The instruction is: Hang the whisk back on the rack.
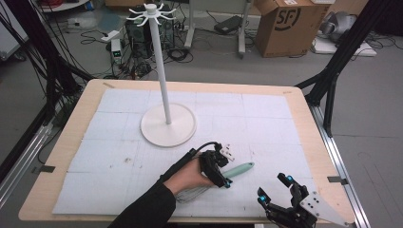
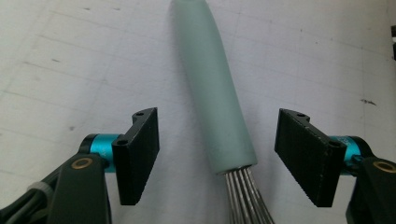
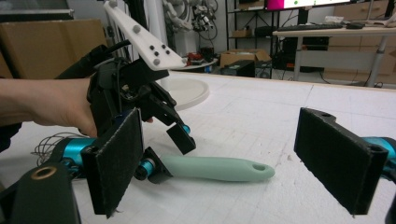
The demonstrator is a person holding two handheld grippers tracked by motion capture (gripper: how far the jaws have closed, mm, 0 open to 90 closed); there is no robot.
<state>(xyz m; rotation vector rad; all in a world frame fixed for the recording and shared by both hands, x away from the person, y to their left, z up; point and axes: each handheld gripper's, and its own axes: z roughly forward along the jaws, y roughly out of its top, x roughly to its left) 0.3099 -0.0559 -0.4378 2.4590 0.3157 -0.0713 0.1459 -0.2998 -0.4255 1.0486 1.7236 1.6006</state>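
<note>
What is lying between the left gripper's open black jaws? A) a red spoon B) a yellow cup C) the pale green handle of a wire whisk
C: in the left gripper view the pale green handle of the wire whisk lies between the left gripper's spread jaws, untouched.

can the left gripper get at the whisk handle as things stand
Probably yes: the left gripper is open with its jaws on either side of the whisk handle, nothing between them and it.
</note>
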